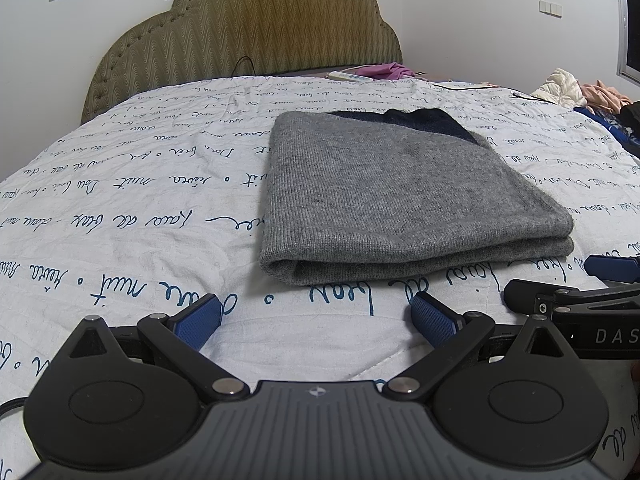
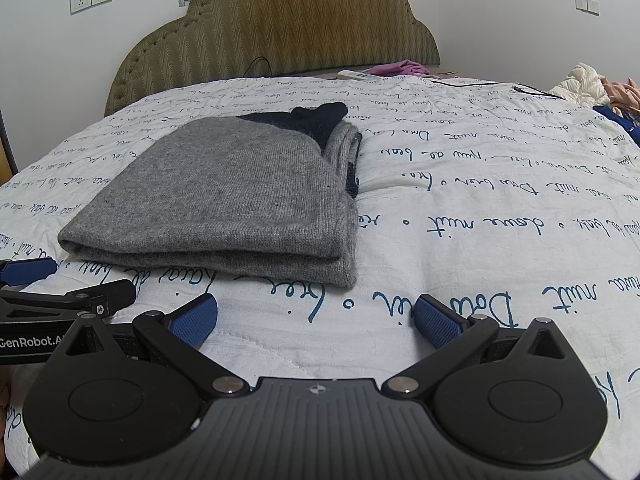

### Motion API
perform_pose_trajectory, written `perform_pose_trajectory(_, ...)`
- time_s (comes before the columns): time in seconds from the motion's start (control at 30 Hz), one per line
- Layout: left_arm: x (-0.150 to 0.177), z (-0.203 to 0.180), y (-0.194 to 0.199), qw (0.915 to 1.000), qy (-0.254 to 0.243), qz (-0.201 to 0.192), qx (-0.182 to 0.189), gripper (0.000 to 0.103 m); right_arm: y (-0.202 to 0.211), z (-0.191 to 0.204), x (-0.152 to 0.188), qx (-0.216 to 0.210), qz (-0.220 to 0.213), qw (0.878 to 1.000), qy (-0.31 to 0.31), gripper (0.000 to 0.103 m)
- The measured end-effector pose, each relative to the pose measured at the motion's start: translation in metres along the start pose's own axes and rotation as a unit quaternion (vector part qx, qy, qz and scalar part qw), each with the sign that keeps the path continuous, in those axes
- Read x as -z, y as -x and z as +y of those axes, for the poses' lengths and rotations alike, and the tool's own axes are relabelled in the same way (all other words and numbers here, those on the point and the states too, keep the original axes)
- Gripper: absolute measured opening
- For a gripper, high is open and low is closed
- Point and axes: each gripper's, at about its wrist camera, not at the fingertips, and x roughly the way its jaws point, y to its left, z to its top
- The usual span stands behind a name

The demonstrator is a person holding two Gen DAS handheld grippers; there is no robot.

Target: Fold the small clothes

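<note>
A grey knitted garment [image 1: 400, 196] with a dark navy part at its far end lies folded into a neat rectangle on the bed [image 1: 140, 200]. The same grey garment [image 2: 224, 196] appears left of centre in the right wrist view. My left gripper [image 1: 316, 320] hovers open just short of the garment's near edge, nothing between its blue pads. My right gripper [image 2: 316, 320] is open too, empty, near the garment's right front corner. Each gripper shows at the other view's edge: the right gripper [image 1: 600, 280] and the left gripper [image 2: 60, 280].
The quilt is white with blue handwriting print. A padded olive headboard [image 1: 248, 32] stands at the far end. A remote [image 1: 348, 76], a purple cloth [image 1: 384, 70] and a black cable [image 1: 480, 87] lie near it. A heap of clothes [image 1: 580, 92] sits at the far right.
</note>
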Motion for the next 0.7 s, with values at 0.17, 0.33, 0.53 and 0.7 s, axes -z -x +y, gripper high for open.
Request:
perform_pose_trajectory(0.17, -0.0004, 0.0001, -0.0001, 1.0, 0.001, 0.0, 0.001, 0.102, 0.0, 0.0, 0.0001, 0.0, 0.0, 1.0, 0.0, 0.102)
perform_pose_trajectory(0.33, -0.0007, -0.0003, 0.0002, 1.0, 0.001, 0.0, 0.001, 0.102, 0.0, 0.0002, 0.0002, 0.0, 0.0, 1.0, 0.0, 0.102)
perform_pose_trajectory(0.53, -0.0006, -0.0003, 0.0003, 1.0, 0.001, -0.001, 0.001, 0.102, 0.0, -0.0001, 0.0002, -0.001, -0.001, 1.0, -0.001, 0.102)
perform_pose_trajectory(0.7, -0.0003, -0.0001, 0.0006, 1.0, 0.001, 0.001, 0.001, 0.102, 0.0, -0.0002, 0.0002, 0.0, 0.0, 1.0, 0.0, 0.102)
